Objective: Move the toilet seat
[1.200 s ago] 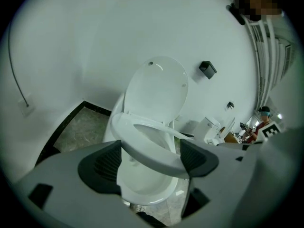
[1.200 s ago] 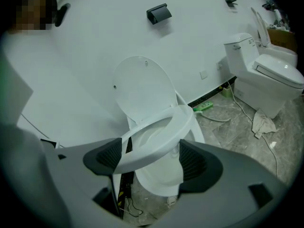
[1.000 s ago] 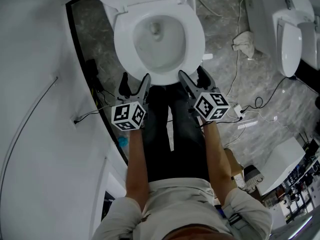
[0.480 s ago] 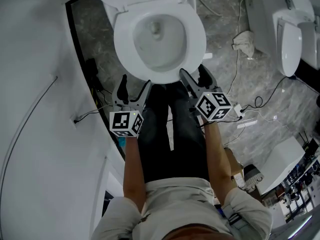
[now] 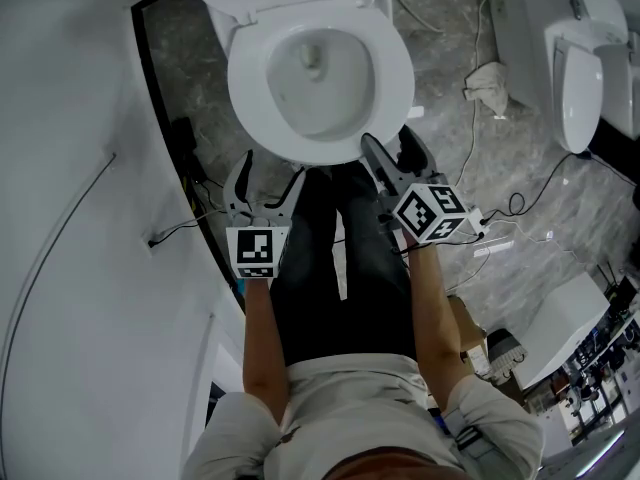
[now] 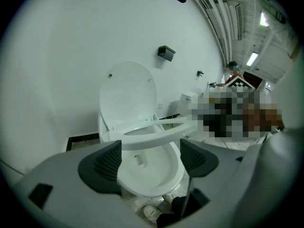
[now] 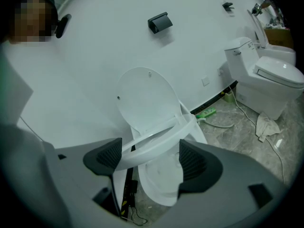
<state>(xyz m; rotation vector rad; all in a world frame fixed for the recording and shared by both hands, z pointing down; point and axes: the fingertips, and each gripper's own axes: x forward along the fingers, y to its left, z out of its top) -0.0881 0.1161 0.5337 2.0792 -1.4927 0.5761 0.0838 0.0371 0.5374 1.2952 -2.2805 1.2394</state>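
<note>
The white toilet seat ring stands tilted, its front lifted off the bowl, as the left gripper view and right gripper view show. The lid leans upright against the wall. My right gripper is open at the seat's front right edge; I cannot tell whether a finger touches it. The seat crosses between its wide jaws in the right gripper view. My left gripper is open, just short of the bowl's front left, with nothing in it.
A curved white wall closes in on the left. A second toilet stands at the right, with a rag, cables and a green power strip on the marble floor. The person's dark-trousered legs stand before the bowl.
My left gripper has drawn back from the bowl and turned straighter. The right gripper has shifted slightly right along the seat's front edge, and the seat's right edge has edged rightward.
</note>
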